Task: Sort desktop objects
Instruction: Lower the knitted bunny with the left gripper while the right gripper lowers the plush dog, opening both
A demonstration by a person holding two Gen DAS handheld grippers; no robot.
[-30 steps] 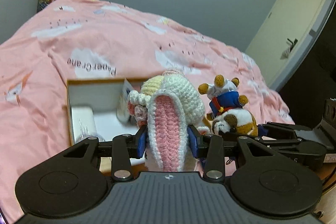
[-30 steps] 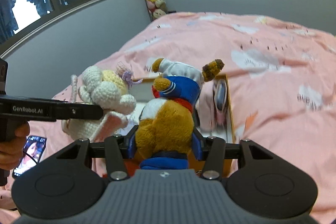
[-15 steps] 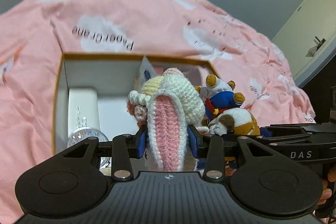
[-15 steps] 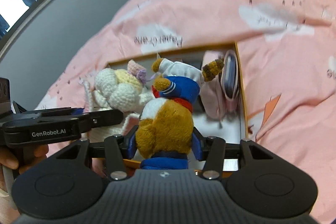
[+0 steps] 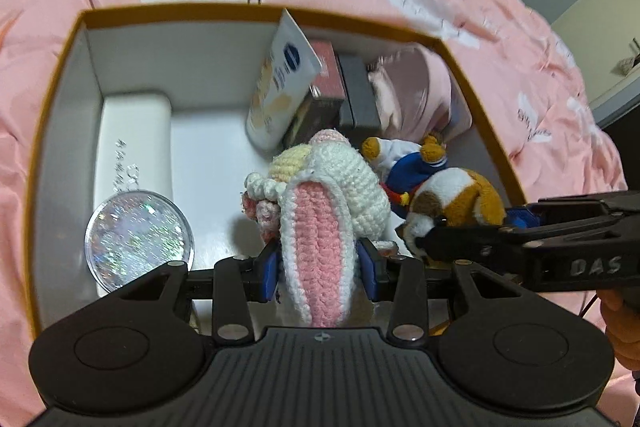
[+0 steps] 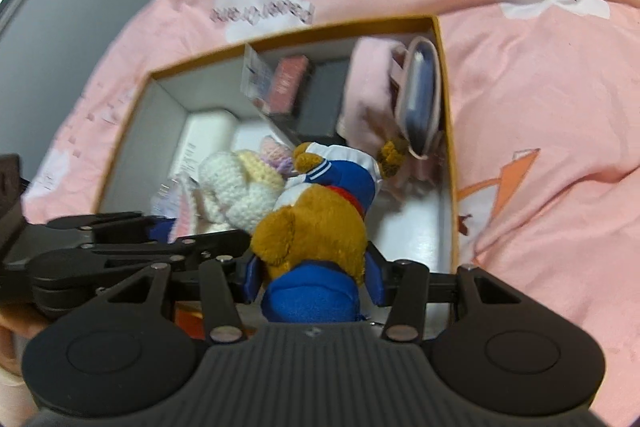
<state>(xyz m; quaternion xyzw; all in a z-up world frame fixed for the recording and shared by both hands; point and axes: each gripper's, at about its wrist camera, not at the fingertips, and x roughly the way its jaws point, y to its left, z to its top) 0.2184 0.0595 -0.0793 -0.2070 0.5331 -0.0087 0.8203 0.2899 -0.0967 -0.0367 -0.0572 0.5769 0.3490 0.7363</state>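
My left gripper (image 5: 320,267) is shut on a white crocheted rabbit (image 5: 328,195) with a pink ear, held head down over the open gold-rimmed box (image 5: 60,75). My right gripper (image 6: 314,277) is shut on a brown plush dog (image 6: 316,227) in a blue sailor suit, just right of the rabbit (image 6: 232,187). Both toys hang inside the box's opening (image 6: 446,99), touching each other. In the left wrist view the dog (image 5: 452,195) and the other gripper's arm show at right.
The box holds a white case (image 5: 132,143), a glittery round disc (image 5: 138,239), a cream tube (image 5: 280,83), small pink and dark boxes (image 5: 340,83) and a pink pouch (image 6: 416,95). The box lies on a pink bedspread (image 6: 540,107). A hand (image 5: 616,311) shows at right.
Both grippers tipped downward and sank toward the box with their toys still gripped. The box now fills both views, where the room's walls showed before.
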